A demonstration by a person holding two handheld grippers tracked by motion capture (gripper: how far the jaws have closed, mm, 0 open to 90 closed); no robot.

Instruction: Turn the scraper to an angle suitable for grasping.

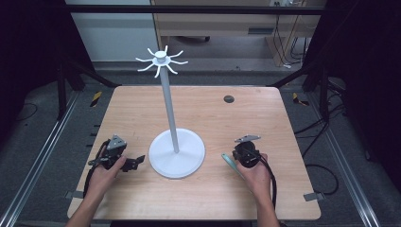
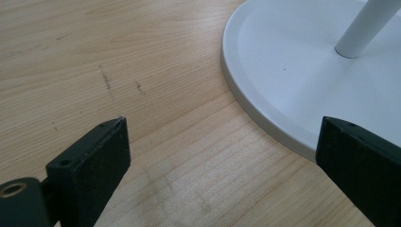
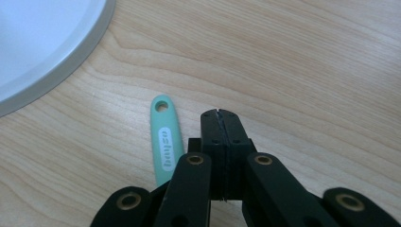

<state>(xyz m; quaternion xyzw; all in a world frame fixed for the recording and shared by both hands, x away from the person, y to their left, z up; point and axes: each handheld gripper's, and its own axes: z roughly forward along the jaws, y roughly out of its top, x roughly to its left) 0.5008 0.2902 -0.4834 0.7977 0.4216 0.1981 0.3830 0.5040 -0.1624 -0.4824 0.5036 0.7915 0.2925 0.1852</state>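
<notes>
A white stand rises from a round base (image 1: 189,163) in the middle of the table; its thin pole (image 1: 169,101) ends in a ring of small hooks (image 1: 161,60). My left gripper (image 1: 135,162) lies just left of that base, its jaws open wide with nothing between them. In the left gripper view the left gripper (image 2: 222,151) faces the base rim (image 2: 265,118) and the pole foot (image 2: 364,28). My right gripper (image 1: 246,150) rests right of the base. Its jaws (image 3: 218,114) are shut and hold nothing. A mint-green handle (image 3: 165,139) with a hanging hole lies flat beside them, also seen as the handle (image 1: 229,162).
The wooden table (image 1: 213,113) has a dark round grommet (image 1: 229,99) toward the back right. Black frame posts and cables stand around the table. A person's hands (image 1: 257,175) hold both grippers near the front edge.
</notes>
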